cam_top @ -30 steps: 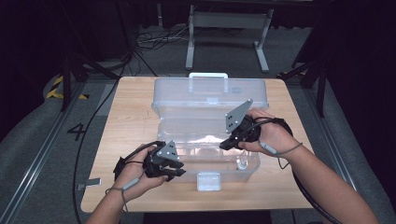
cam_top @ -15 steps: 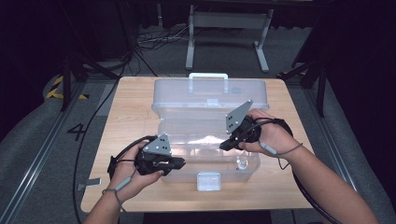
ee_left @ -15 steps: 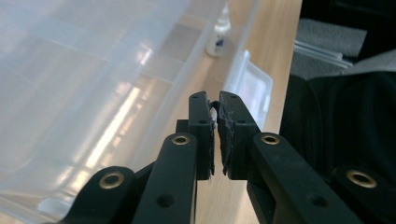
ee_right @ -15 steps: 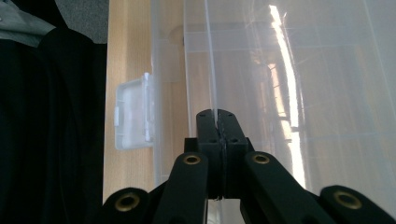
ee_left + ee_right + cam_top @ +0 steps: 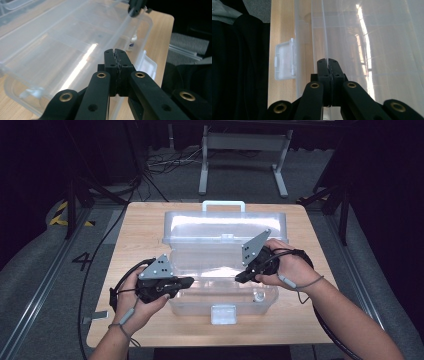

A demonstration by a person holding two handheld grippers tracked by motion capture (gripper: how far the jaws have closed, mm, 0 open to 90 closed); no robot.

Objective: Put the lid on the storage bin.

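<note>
A light wooden table (image 5: 150, 227) with rounded corners carries everything here. Directly on it sits one thing — a clear plastic box (image 5: 220, 302), lid (image 5: 225, 227) swung open and standing up on the side away from the person, its white handle (image 5: 223, 204) at the far edge. The box lies between the left gripper (image 5: 186, 281) and the right gripper (image 5: 239, 279) and just beneath both. Its white latch (image 5: 223, 314) faces the table's near edge — nearer the person than either gripper.
</note>
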